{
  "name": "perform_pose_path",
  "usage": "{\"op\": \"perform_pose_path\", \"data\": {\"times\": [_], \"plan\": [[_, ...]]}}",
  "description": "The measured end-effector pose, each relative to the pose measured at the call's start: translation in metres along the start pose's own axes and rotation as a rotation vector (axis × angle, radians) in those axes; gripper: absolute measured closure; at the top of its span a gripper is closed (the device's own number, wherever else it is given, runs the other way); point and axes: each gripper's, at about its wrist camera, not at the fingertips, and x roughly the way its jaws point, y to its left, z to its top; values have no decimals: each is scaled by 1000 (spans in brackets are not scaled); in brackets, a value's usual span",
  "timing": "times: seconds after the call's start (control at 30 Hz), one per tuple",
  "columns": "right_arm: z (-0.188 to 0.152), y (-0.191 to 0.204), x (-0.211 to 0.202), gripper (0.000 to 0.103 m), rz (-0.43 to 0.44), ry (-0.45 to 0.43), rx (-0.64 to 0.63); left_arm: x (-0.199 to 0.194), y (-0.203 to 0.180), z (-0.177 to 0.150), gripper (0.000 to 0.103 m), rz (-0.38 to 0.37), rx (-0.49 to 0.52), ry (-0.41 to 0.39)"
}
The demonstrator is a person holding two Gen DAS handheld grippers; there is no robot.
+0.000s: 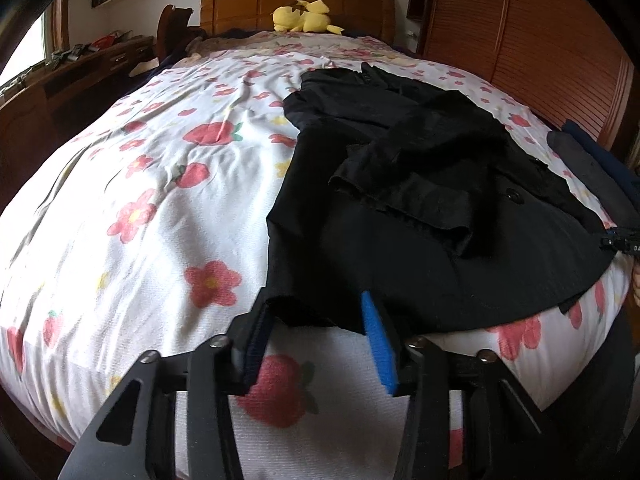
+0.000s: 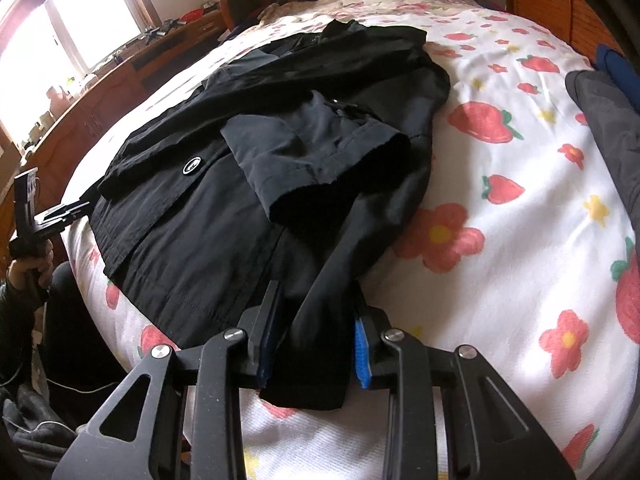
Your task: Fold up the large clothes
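The left gripper [image 1: 316, 336] and right gripper [image 2: 316, 340] each have their jaws spread apart around the near hem of the black coat [image 1: 420, 184], not clamped. The coat lies on the flowered bedspread [image 1: 160, 184], sleeves folded over it. Farther off, a yellow plush toy [image 1: 306, 17] rests by the headboard [image 1: 240, 4].

You can't see the black coat's [image 2: 224, 208] hem corner where it drops over the bed edge behind your right gripper [image 2: 316, 336], and the dark folded clothes [image 1: 600, 168] are cut off by the right border.
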Motion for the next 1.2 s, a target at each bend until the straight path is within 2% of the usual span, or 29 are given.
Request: {"op": "perform_pose_path", "data": {"times": [0.17,0.43,0.53,0.6,0.63,0.67,0.77,0.87,1.03,1.2], "plan": [[1,4,1,78,-22,-7,-20,-3,1,5,80,-2,-9,-21],[-3,3,3,78,-31,-9,-10,10,5,6,80,6,-39,16],[-3,0,4,78,-18,-6,14,12,6,6,81,-4,-52,7],[-2,-1,4,78,-8,-6,24,12,3,8,95,2,-44,1],[-2,0,3,81,-9,-9,18,10,1,10,97,9,-44,-1],[-1,3,0,87,-11,-16,4,5,-3,12,98,19,-41,-15],[4,9,-16,94,-20,-73,-13,-24,-12,23,99,25,-17,-104],[13,15,-46,95,-14,-165,-9,-61,-21,39,99,-3,-6,-188],[25,34,-102,95,-12,-286,-44,-126,-45,60,99,-6,46,-320],[31,62,-178,95,-18,-397,-112,-202,-59,78,99,-20,68,-455]]}}
